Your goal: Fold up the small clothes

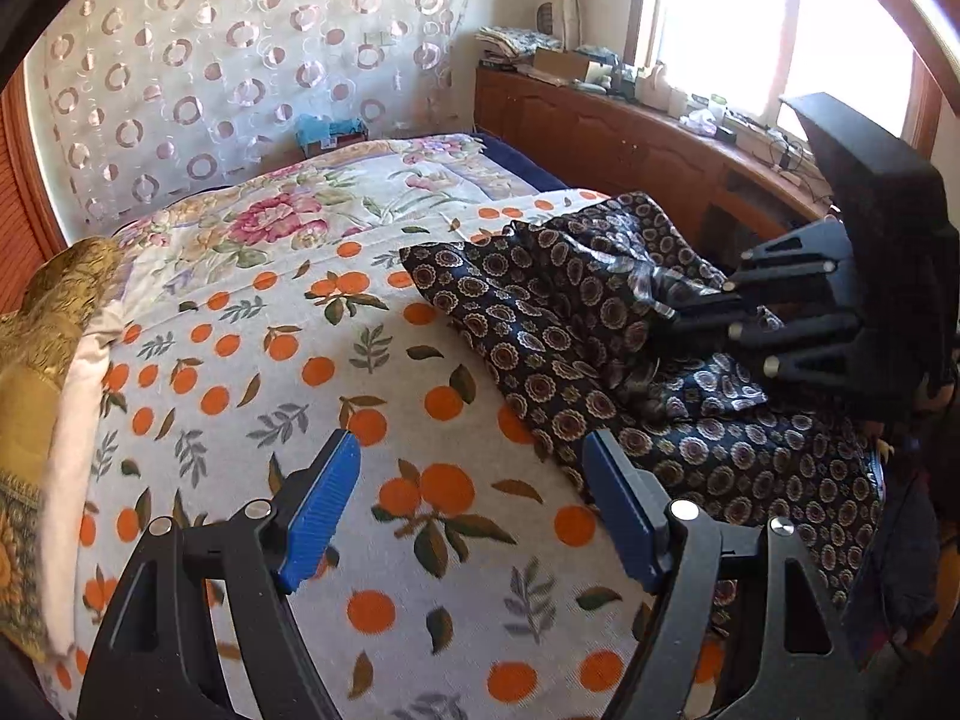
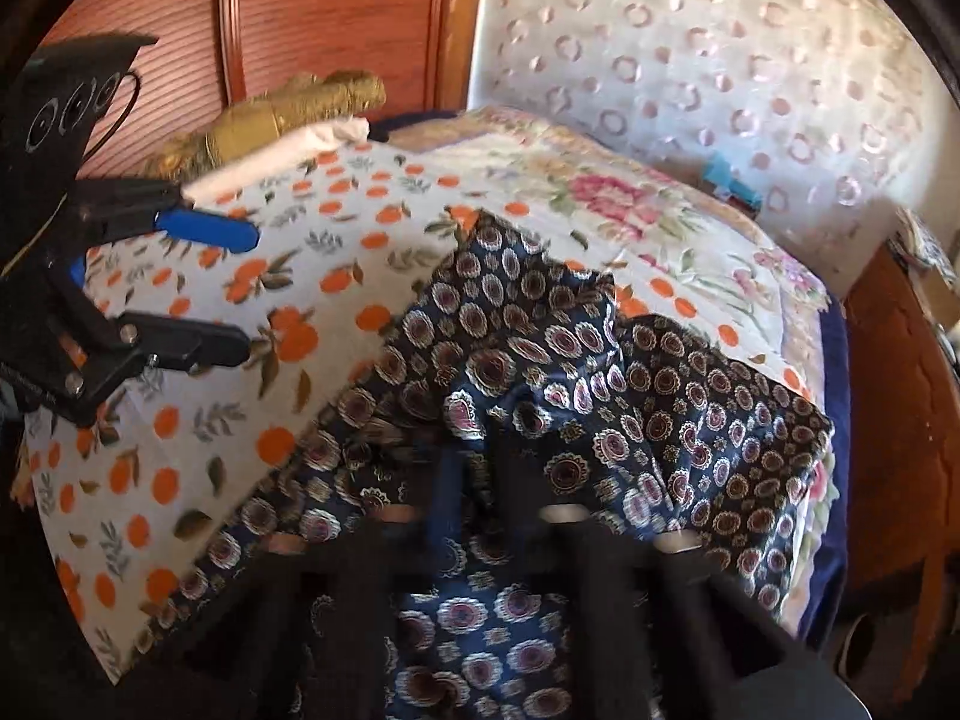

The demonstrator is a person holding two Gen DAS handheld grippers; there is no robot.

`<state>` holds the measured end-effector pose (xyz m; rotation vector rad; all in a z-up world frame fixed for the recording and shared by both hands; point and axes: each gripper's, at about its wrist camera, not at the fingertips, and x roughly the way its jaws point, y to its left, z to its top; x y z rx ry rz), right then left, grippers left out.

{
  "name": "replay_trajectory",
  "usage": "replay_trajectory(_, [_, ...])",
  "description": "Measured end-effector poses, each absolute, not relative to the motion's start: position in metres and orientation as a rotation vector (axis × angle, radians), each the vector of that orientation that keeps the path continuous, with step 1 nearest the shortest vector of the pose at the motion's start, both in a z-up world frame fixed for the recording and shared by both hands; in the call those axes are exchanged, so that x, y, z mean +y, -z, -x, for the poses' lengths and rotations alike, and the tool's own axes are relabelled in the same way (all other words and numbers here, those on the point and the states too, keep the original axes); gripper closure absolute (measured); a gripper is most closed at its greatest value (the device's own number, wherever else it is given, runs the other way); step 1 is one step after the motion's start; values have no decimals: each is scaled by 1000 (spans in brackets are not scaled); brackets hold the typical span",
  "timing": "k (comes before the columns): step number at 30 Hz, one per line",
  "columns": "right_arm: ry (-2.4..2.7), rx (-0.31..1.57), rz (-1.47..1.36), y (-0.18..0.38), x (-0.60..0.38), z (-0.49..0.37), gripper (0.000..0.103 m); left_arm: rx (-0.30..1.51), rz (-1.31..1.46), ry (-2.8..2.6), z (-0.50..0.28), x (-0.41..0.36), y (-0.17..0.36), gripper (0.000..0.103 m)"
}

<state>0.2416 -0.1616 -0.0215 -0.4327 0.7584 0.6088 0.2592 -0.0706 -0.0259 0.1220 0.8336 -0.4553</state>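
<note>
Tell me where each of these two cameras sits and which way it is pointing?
Left wrist view: sits on the left gripper, looking along its open blue fingers across the orange-print sheet toward the window; the right gripper shows at right, pinching the dark patterned garment.
Right wrist view: sits on the right gripper, buried in the garment, facing the curtain; the left gripper shows at left.
Shared: bed, garment, curtain, and each other's gripper.

Navy garment [image 1: 600, 324] covered in round paisley medallions. White bedsheet [image 1: 288, 396] dotted with oranges and green leaves. Blue pads [image 1: 321, 516] on the black left gripper [image 1: 474, 516].
</note>
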Motion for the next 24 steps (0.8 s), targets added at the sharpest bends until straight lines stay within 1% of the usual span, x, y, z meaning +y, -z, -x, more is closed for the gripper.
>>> replay_trajectory(2, [-619, 734, 416, 14, -174, -249, 100, 843, -130, 468, -265, -75, 28, 26])
replay_trajectory(8, [-537, 681, 345, -17, -239, -281, 100, 866, -137, 510, -286, -92, 32, 26])
replay_trajectory(12, [-442, 707, 303, -21, -289, -320, 100, 883, -136, 531, -300, -107, 34, 26])
replay_trajectory(16, [-302, 765, 236, -9, -330, -366, 100, 899, -151, 550, -307, -121, 39, 26])
replay_trajectory(18, [-215, 788, 198, -4, -345, -383, 90, 907, -156, 556, -309, -126, 42, 26])
replay_trajectory(19, [-194, 785, 187, -1, -351, -386, 87, 916, -158, 557, -310, -129, 45, 26])
replay_trajectory(20, [-190, 781, 172, 1, -357, -387, 80, 922, -159, 559, -311, -130, 47, 26])
replay_trajectory(21, [-194, 772, 156, 2, -360, -387, 76, 928, -162, 559, -313, -132, 48, 26])
replay_trajectory(24, [-216, 749, 129, 3, -368, -372, 73, 945, -172, 556, -315, -134, 54, 26])
